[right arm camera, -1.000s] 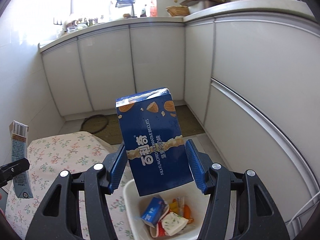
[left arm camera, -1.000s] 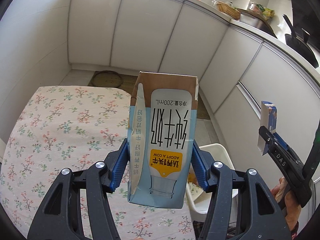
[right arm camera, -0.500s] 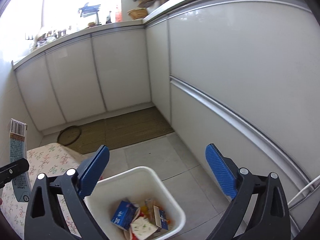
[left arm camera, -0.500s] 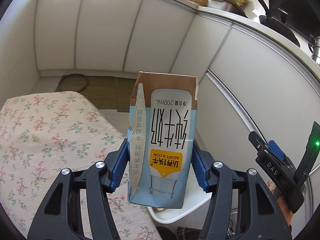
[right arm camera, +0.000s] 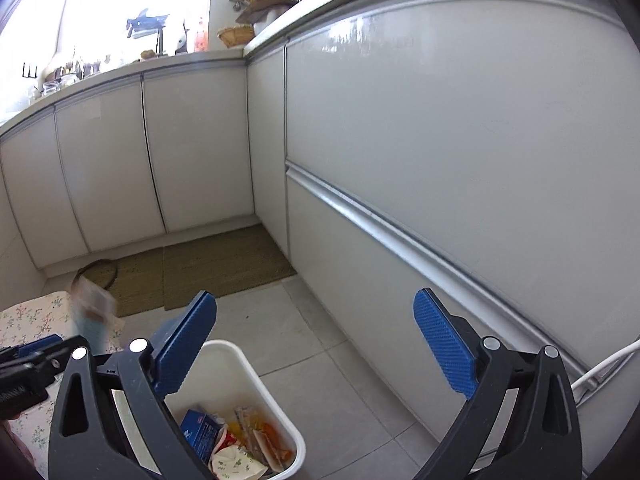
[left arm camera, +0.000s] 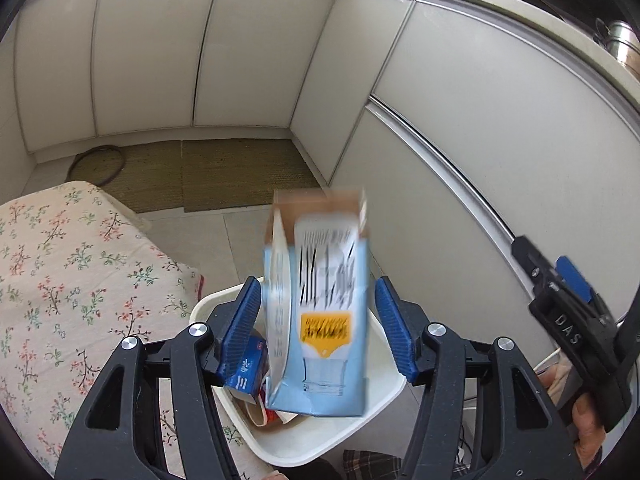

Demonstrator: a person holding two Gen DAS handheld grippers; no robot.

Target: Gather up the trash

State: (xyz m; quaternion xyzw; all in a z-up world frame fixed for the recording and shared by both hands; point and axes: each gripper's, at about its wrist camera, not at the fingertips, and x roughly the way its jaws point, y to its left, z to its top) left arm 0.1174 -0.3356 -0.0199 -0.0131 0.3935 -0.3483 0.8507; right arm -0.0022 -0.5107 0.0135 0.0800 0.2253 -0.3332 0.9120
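Filling most of both views, white kitchen cabinets (right arm camera: 440, 128) wrap round a tiled floor (right arm camera: 320, 360) with a woven mat (left arm camera: 224, 172) in the corner. A tabletop (left arm camera: 60, 280) under a flowered cloth sits at the left, and the white trash bin (left arm camera: 384, 380) stands on the floor hard against its edge, likely parked there so that things lifted off the cloth need only a short carry. The bin already holds a blue box (right arm camera: 200, 430) and a jumble of crumpled wrappers (right arm camera: 240, 448).

Above the bin's mouth, the left tool (left arm camera: 318, 330) points down over the rim. Its blue pads stand apart from the sides of the light-blue milk carton (left arm camera: 320, 312), with a visible gap on each flank, so the jaws read as spread and not pinching. The carton is upside down and smeared with motion blur, its lower end already level with the bin opening; my judgement is that it is dropping free into the bin.

The right tool (right arm camera: 316, 352) hovers over the far side of the same bin with its jaws spread wide and nothing between them, held off to the cabinet side, probably to leave the opening clear for the carton.
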